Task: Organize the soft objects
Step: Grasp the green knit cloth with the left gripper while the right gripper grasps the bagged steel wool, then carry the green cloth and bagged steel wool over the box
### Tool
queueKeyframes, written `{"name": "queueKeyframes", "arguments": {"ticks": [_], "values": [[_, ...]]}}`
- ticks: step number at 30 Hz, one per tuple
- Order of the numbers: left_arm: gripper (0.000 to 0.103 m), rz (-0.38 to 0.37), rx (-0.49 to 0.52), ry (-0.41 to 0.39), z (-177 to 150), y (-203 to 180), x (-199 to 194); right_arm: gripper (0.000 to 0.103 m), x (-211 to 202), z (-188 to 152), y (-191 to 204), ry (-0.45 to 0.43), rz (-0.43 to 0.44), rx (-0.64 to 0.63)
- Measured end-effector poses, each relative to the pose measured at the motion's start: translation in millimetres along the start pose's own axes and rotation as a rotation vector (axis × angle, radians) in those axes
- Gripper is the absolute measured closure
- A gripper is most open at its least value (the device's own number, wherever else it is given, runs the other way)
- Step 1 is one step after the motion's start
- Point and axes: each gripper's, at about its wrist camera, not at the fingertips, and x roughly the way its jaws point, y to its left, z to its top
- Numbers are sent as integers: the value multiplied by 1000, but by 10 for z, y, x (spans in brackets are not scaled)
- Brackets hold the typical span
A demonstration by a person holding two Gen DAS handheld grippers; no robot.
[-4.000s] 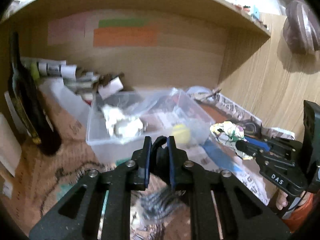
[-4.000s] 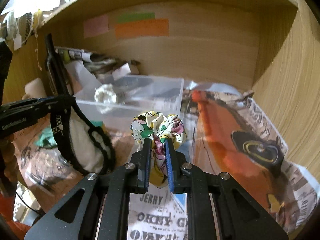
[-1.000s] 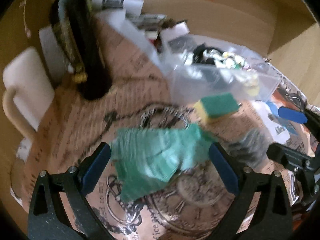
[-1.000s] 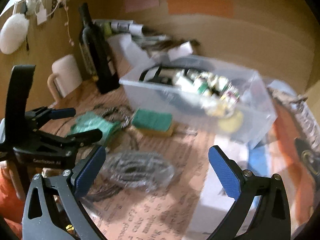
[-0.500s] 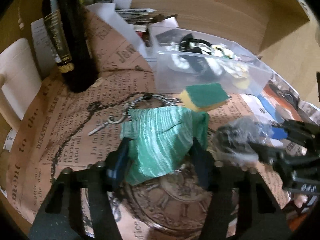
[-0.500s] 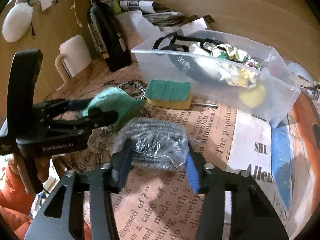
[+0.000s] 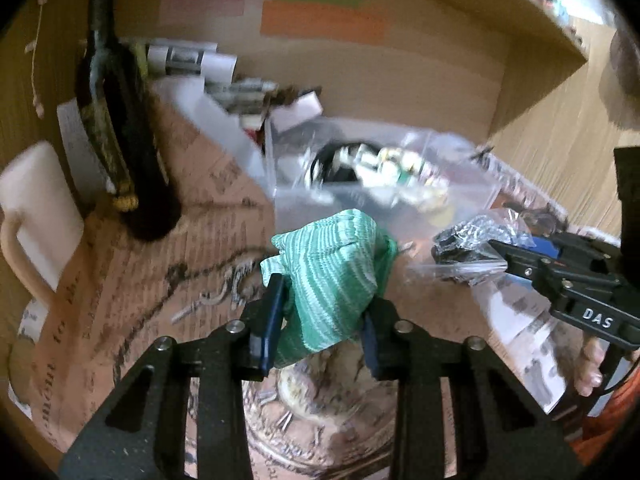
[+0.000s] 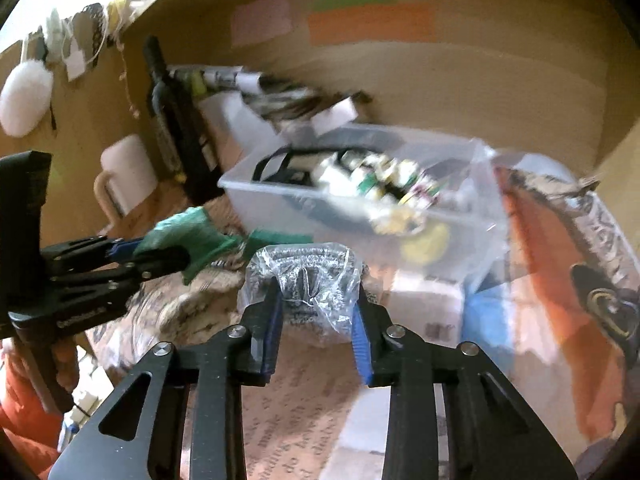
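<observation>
- Wooden alcove walls enclose a surface (image 8: 304, 412) covered with printed newspaper sheets.
- 1 clear plastic bin (image 8: 280, 196) sits at the far middle, holding a floral cloth and black straps.
- 1 dark bottle (image 7: 120, 128) stands far left, a white mug (image 7: 36, 204) nearer beside it.
- Left hand-held gripper (image 7: 320, 320) has just been closing and is clamped on a green knitted cloth (image 7: 336, 276), lifted clear of the surface.
- Right hand-held gripper (image 8: 318, 320) has likewise just been closing and pinches a bagged grey scourer (image 8: 308, 280), right of the cloth.
</observation>
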Motion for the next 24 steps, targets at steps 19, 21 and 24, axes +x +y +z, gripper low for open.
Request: {"name": "queueKeyframes", "arguments": {"ticks": [19, 21, 24], "values": [[69, -56, 21, -162, 838, -202, 62, 75, -301, 565, -408, -230, -141, 48], [69, -62, 28, -150, 875, -244, 143, 75, -255, 603, -429, -232, -152, 47], [69, -63, 40, -121, 907, -304, 292, 75, -130, 627, -443, -221, -159, 42]]}}
